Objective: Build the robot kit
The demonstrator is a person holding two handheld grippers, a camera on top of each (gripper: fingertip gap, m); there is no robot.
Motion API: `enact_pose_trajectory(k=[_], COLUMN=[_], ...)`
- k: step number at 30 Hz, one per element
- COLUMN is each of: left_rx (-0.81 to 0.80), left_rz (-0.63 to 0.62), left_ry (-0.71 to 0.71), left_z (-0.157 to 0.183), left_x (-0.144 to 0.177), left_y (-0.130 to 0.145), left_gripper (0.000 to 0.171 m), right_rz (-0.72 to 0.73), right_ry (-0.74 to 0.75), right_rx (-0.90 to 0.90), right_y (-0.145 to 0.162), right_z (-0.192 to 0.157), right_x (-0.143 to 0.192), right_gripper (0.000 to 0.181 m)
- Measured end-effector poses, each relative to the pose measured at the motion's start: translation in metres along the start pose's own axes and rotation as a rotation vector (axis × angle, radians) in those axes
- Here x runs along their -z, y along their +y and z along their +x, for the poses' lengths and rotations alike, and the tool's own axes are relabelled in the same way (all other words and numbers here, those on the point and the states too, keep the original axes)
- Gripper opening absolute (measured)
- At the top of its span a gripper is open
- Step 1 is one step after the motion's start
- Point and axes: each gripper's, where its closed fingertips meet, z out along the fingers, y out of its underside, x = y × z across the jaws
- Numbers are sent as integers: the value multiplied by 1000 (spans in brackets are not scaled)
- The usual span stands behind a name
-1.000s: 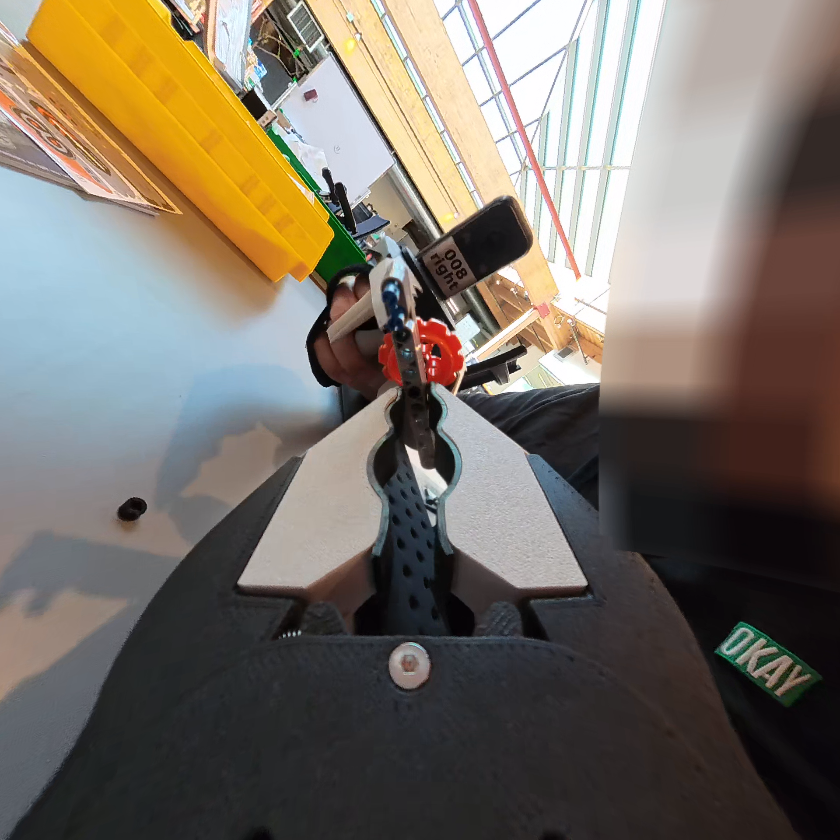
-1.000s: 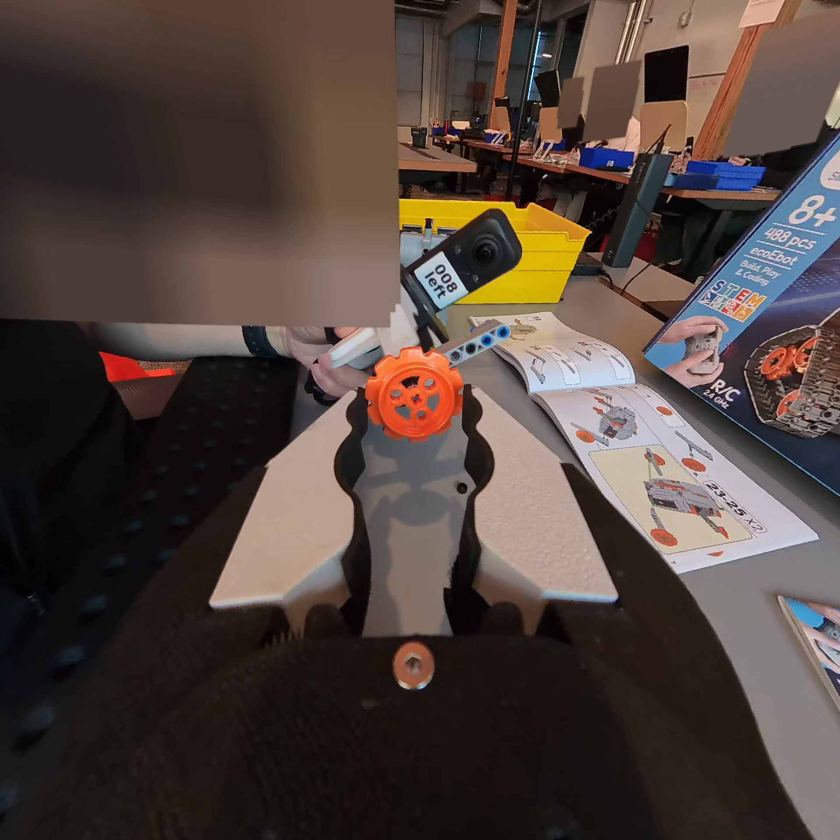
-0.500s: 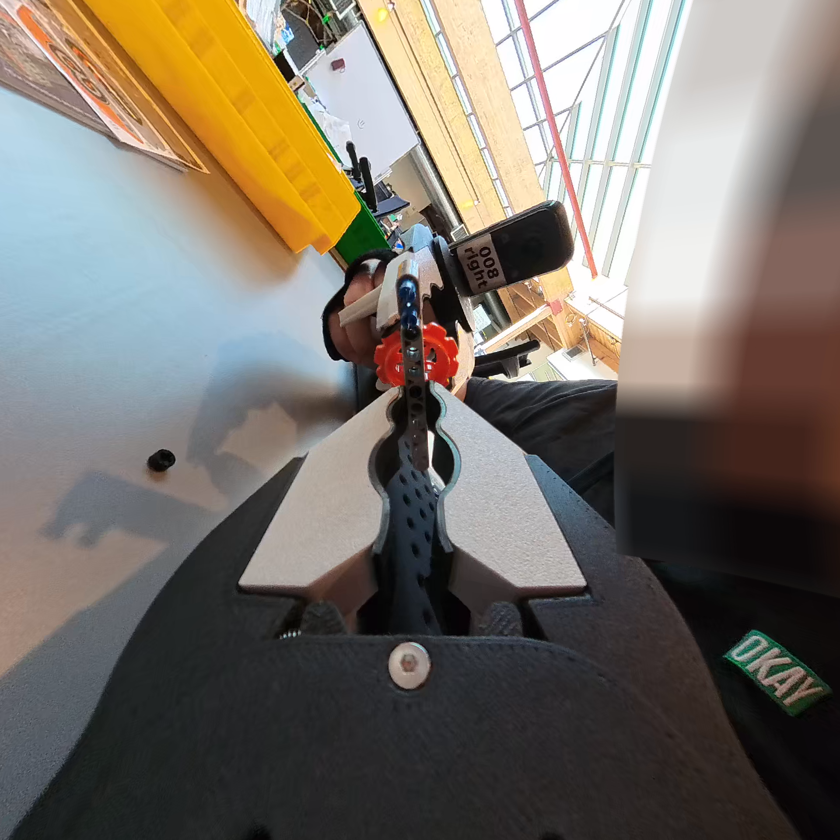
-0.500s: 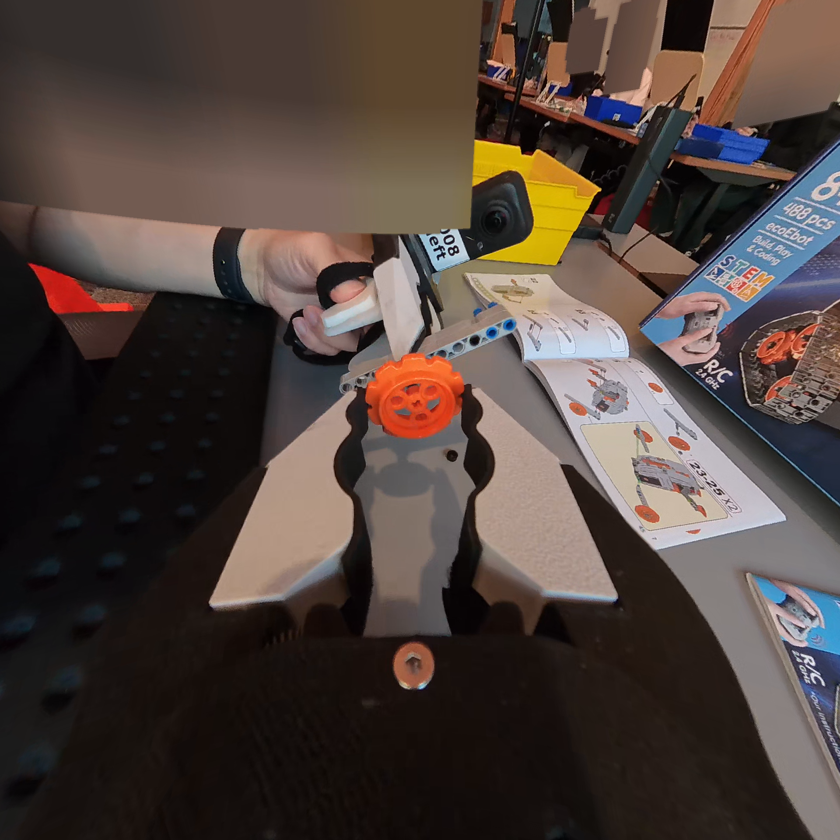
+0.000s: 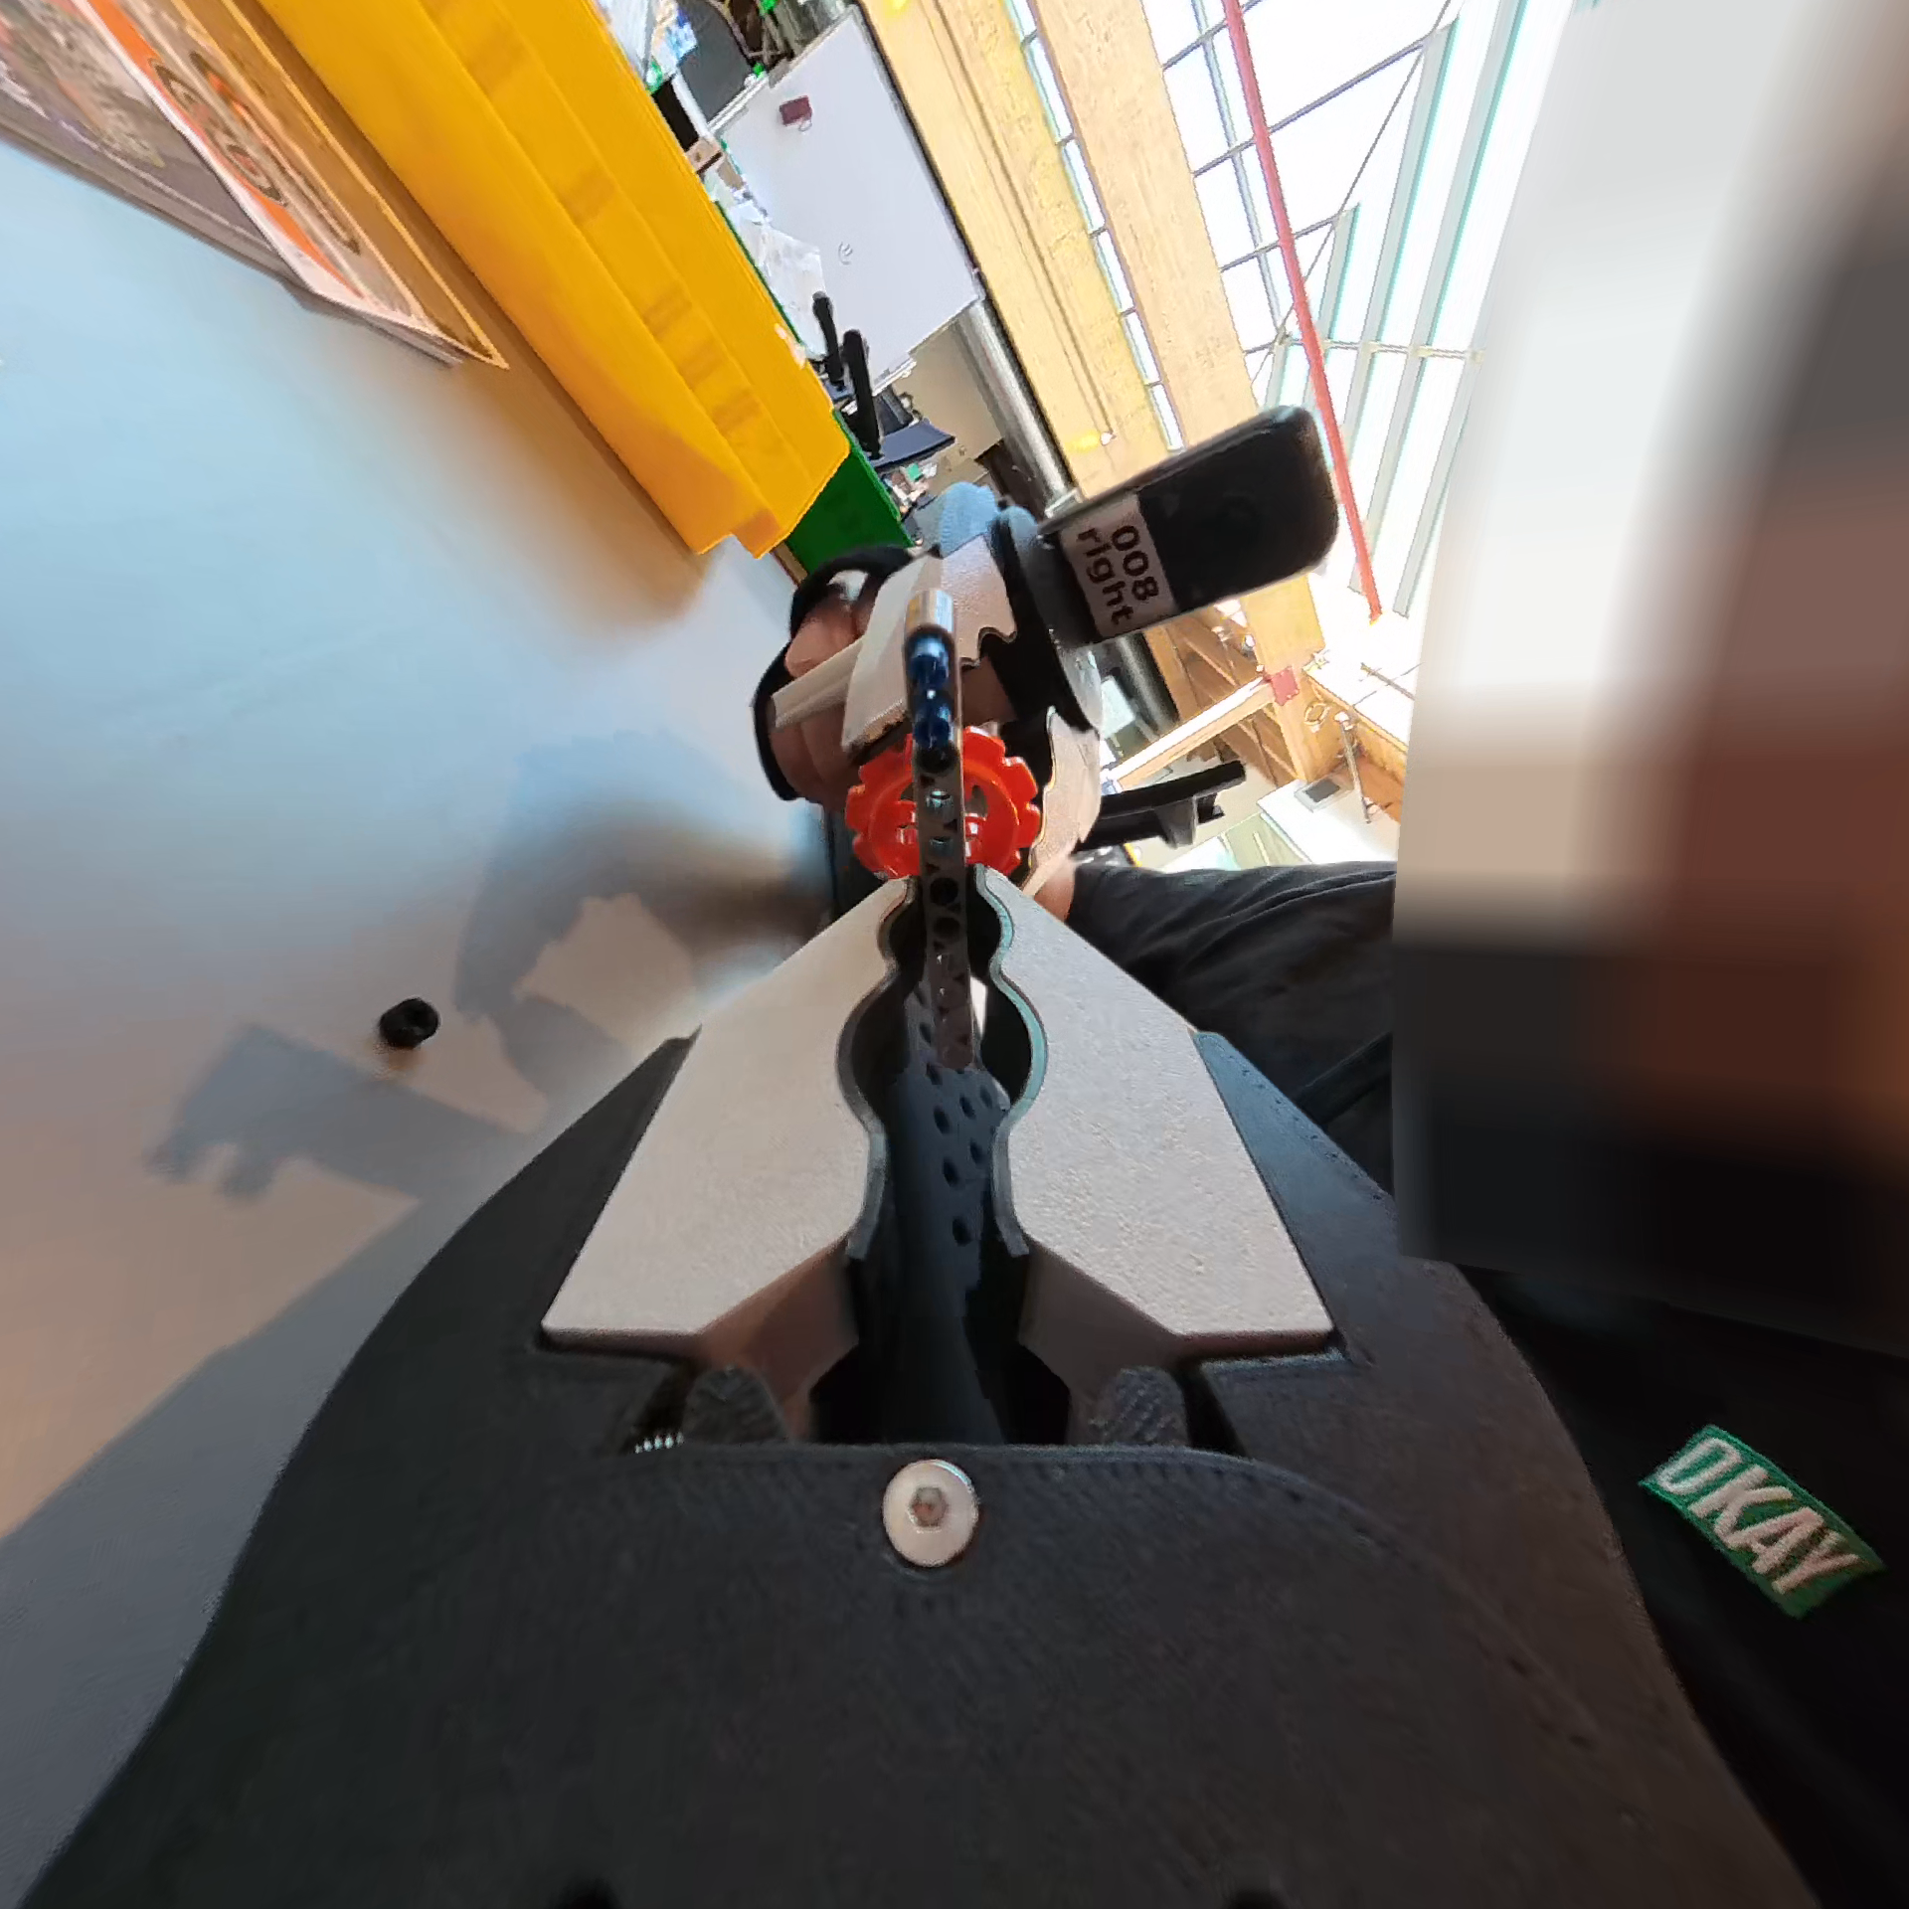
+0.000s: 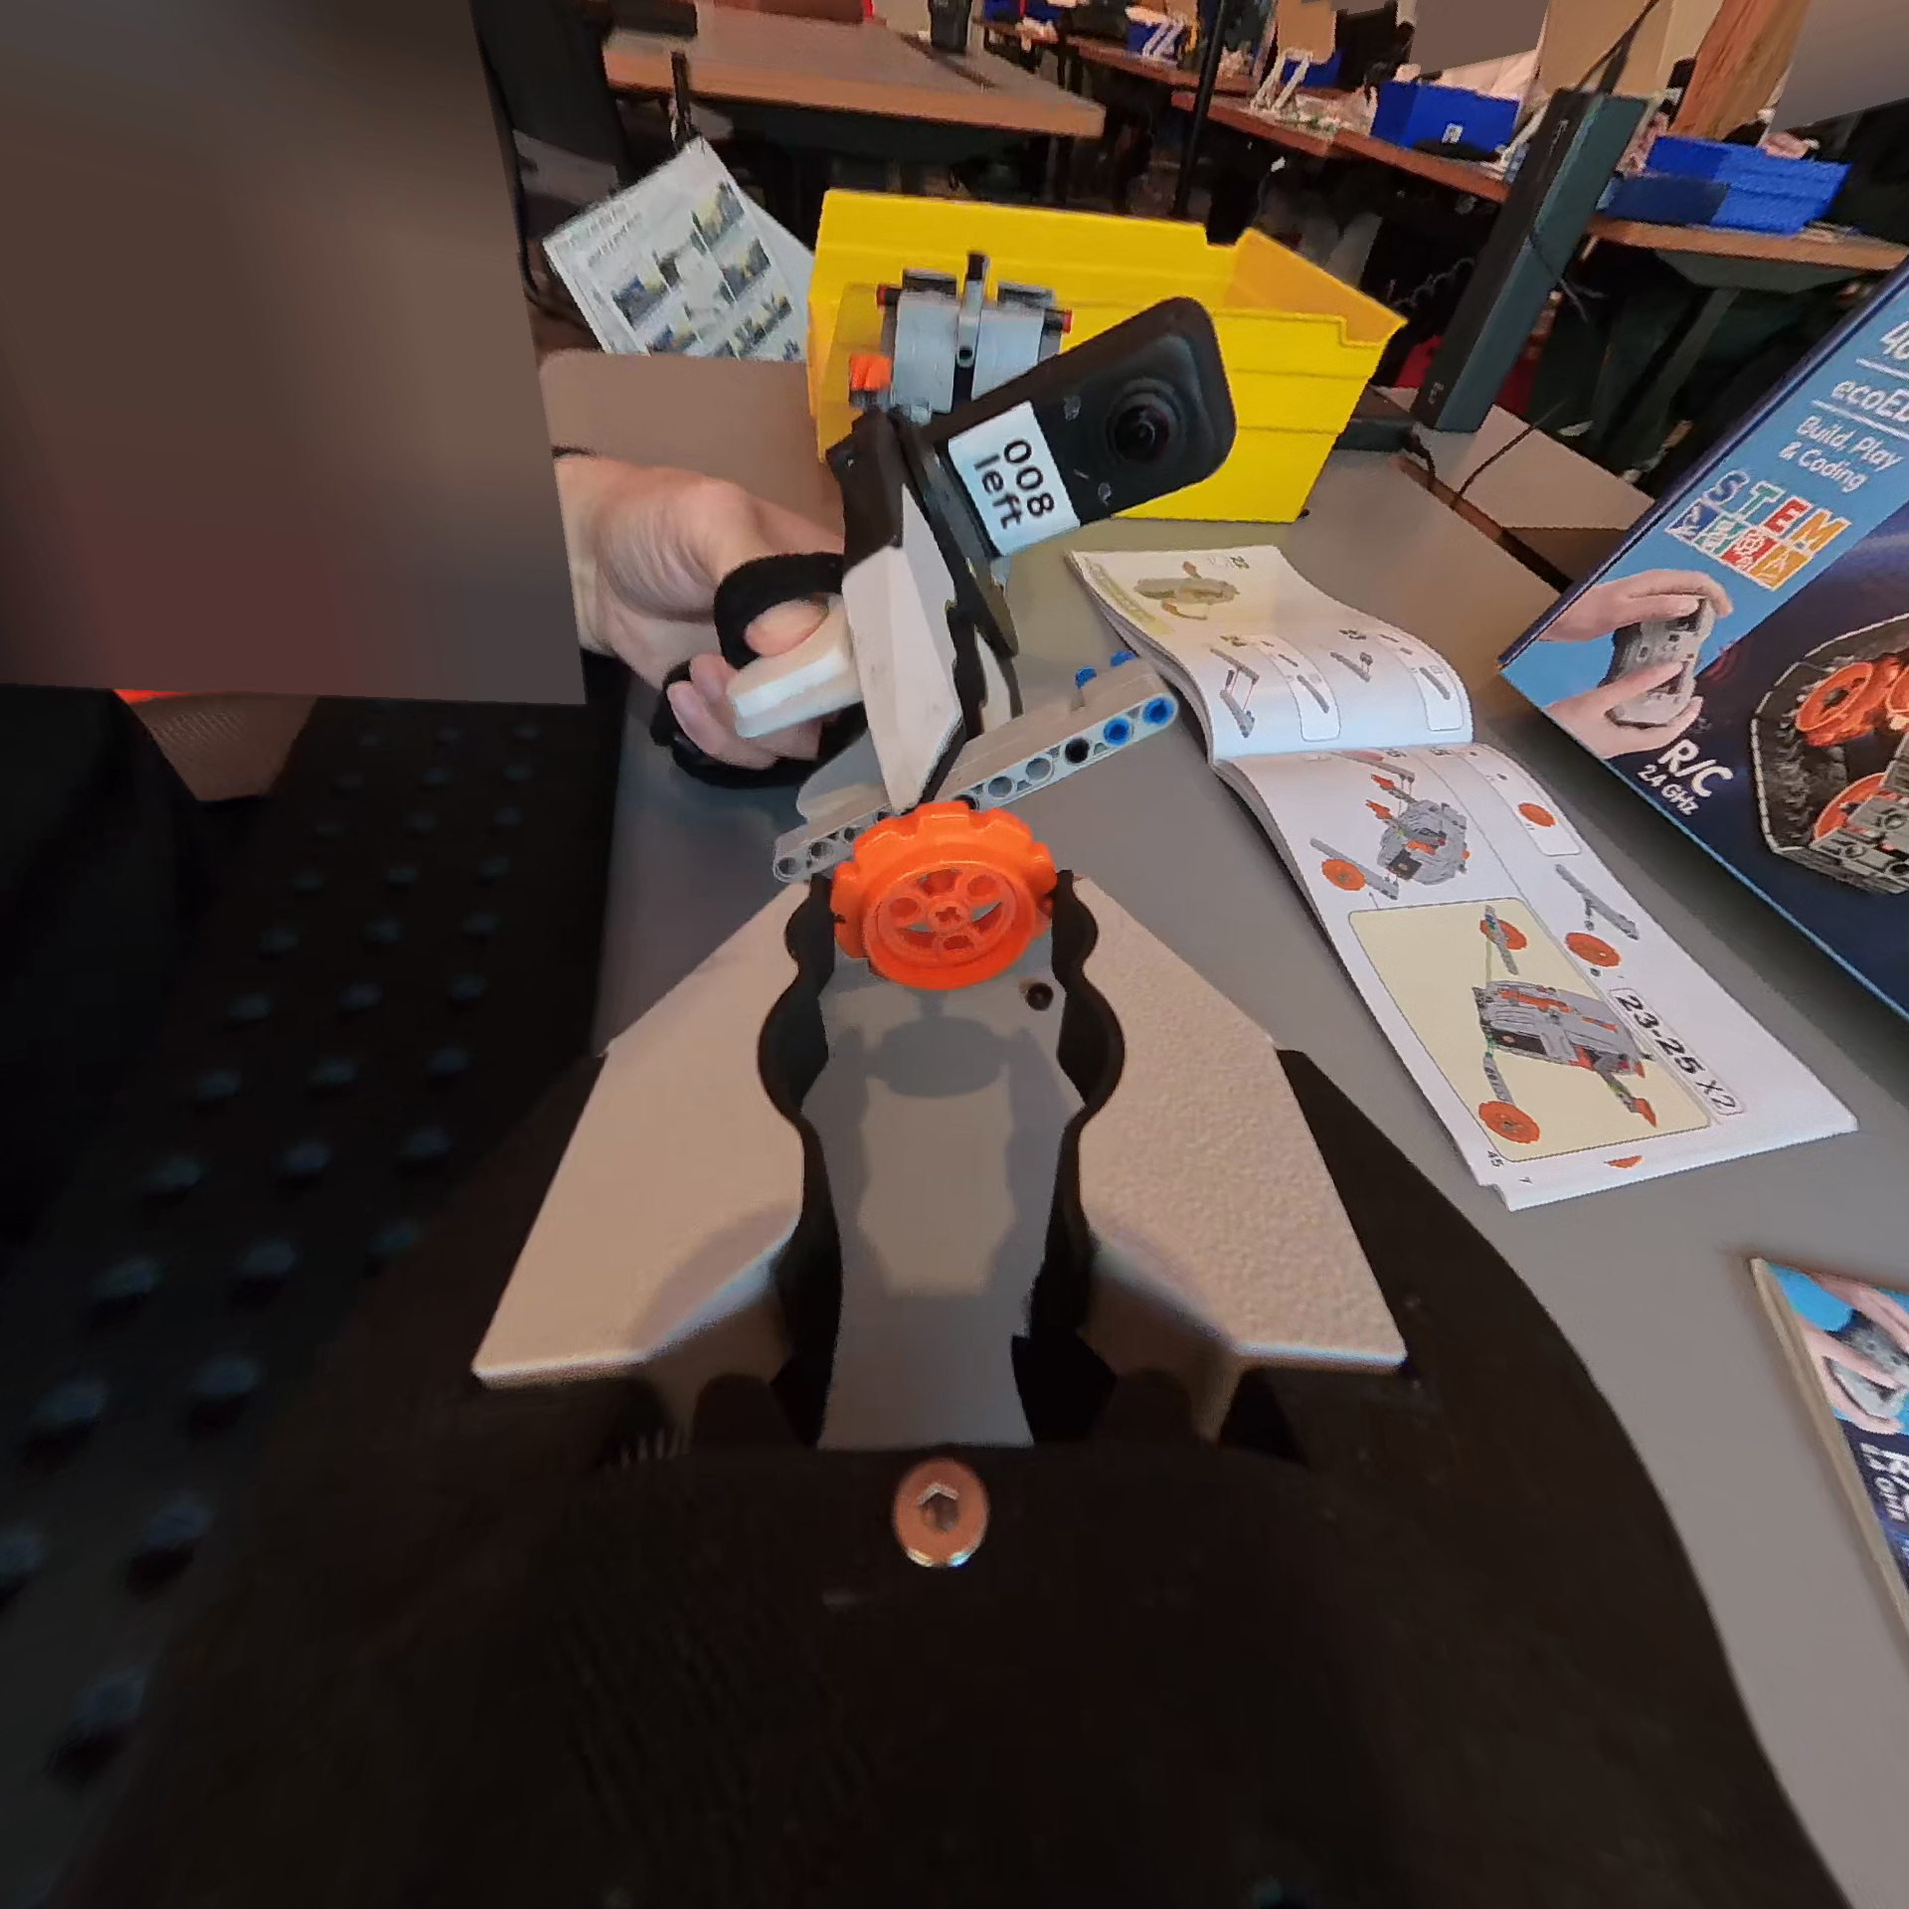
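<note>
My left gripper point(image 5: 942, 894) is shut on a long grey perforated beam point(image 5: 948, 930) with blue pins point(image 5: 927, 682) at its far end. It holds the beam edge-on above the table. My right gripper point(image 6: 945, 909) is shut on an orange toothed wheel point(image 6: 942, 897), held right against the beam point(image 6: 1018, 762). In the left wrist view the wheel point(image 5: 888, 816) sits behind the beam, with the right gripper point(image 5: 961, 661) facing me. In the right wrist view the left gripper point(image 6: 909, 702) comes in from above left, held by a hand.
A small black piece point(image 5: 408, 1023) lies on the grey table point(image 5: 258, 723). An open instruction booklet point(image 6: 1446, 878) and a blue kit box point(image 6: 1756, 640) lie to the right. A yellow bin point(image 6: 1188, 341) holds a grey built part point(image 6: 961, 331). A black studded mat point(image 6: 310, 981) lies at left. The tips of both grippers are at nearly the same place.
Both grippers have lowered and tilted toward the table. The beam has swung from end-on to sideways behind the orange wheel, and the two pieces have come closer together.
</note>
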Motion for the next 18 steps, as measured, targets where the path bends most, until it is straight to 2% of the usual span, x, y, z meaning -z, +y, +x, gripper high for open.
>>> enact_pose_trajectory(k=[4,8,14,18], left_rx=[5,6,23,29], left_rz=[30,47,31,26], left_ry=[30,43,68,69], left_z=[5,7,10,9], left_x=[4,7,3,3], left_y=[-5,-7,-4,-3], left_gripper=[6,6,6,6], right_rz=[6,88,123,105], right_ry=[5,-64,-50,-71], right_rx=[-12,-51,1,-4], right_y=[-1,-14,-20,-16], right_z=[6,0,-1,-5], right_x=[9,16,18,16], right_gripper=[45,36,23,22])
